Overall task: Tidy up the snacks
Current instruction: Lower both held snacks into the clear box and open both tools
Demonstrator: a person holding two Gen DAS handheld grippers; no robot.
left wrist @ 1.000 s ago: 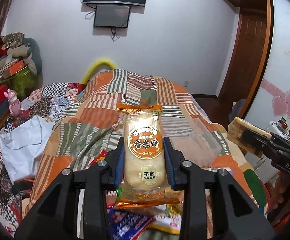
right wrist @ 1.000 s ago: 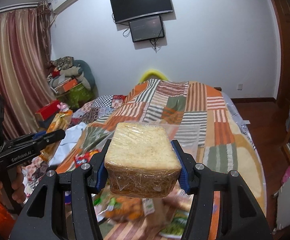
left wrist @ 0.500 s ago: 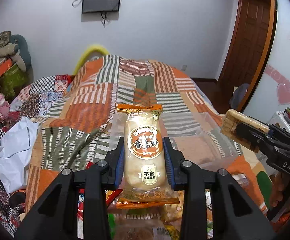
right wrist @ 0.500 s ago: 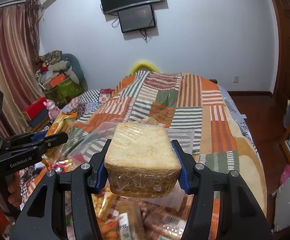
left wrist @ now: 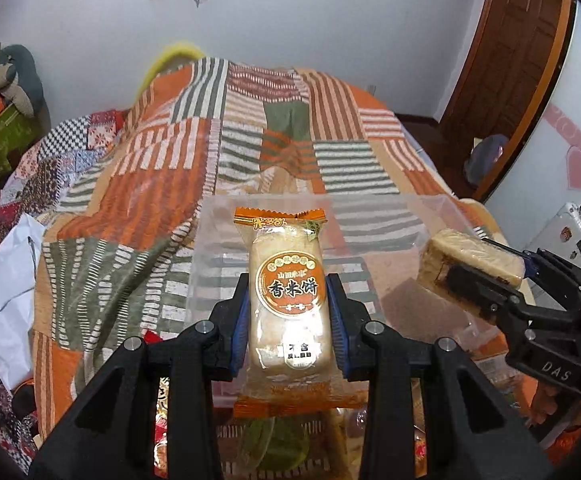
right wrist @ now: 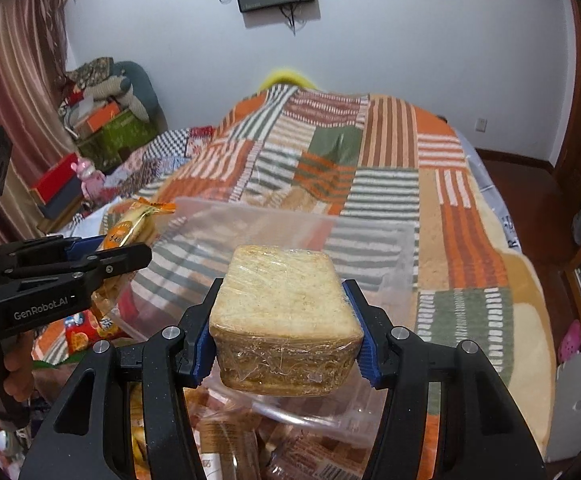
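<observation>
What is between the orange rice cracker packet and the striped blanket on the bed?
In the left wrist view, only the clear plastic bin lies between the rice cracker packet and the striped blanket.

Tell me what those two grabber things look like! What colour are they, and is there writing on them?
Both are black plastic with silver screws and blue ribbed pads inside the fingers. The left gripper says "GenRobot.AI" in pale letters on its side. The right gripper says "DAS". Each has a black handle.

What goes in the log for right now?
left gripper: shut on rice cracker pack | right gripper: shut on wrapped bread | both above clear bin
</observation>
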